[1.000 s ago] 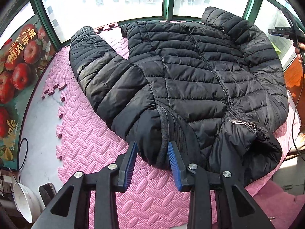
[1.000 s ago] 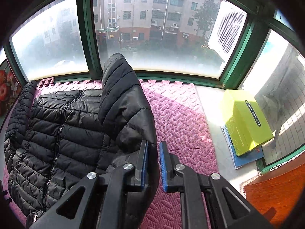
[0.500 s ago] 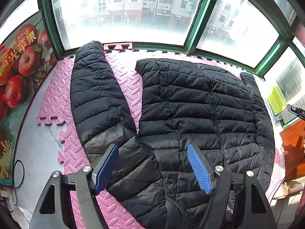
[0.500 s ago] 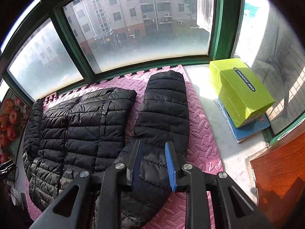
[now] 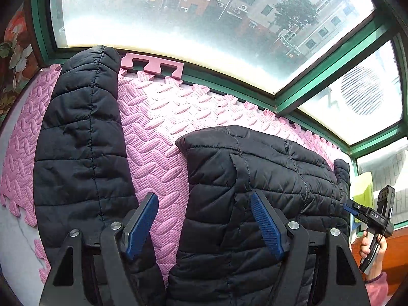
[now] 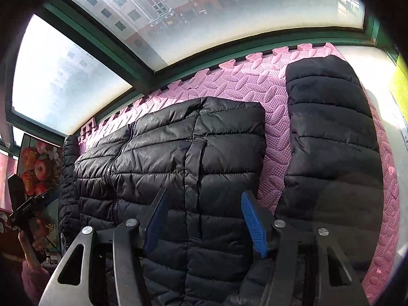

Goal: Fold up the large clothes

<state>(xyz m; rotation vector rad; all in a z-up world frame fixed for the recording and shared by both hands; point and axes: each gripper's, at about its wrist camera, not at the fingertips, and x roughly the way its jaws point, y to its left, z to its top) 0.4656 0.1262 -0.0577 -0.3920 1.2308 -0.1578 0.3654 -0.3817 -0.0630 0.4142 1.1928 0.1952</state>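
Note:
A black quilted puffer jacket (image 5: 255, 178) lies front-up on the pink foam mat (image 5: 163, 132). Its body (image 6: 178, 153) is flat, and its two sleeves (image 5: 76, 140) (image 6: 331, 140) are spread out to either side. My left gripper (image 5: 204, 214) is open low over the gap between the left sleeve and the body's side. My right gripper (image 6: 204, 199) hovers over the body's right edge. Its jaws are opening, with fabric below them but not pinched. Each gripper also shows in the other view, the right gripper (image 5: 350, 207) and the left gripper (image 6: 47, 196), each held in a hand.
Green window frames (image 5: 293, 97) close off the far side of the mat. A yellow-green box (image 5: 364, 188) stands on the sill to the right. An apple poster (image 6: 38, 168) stands at the left. Bare grey floor (image 5: 15, 229) borders the mat's left edge.
The right gripper let go of the raised sleeve, which now lies flat on the mat. Both grippers opened wider and came down closer over the jacket's sides.

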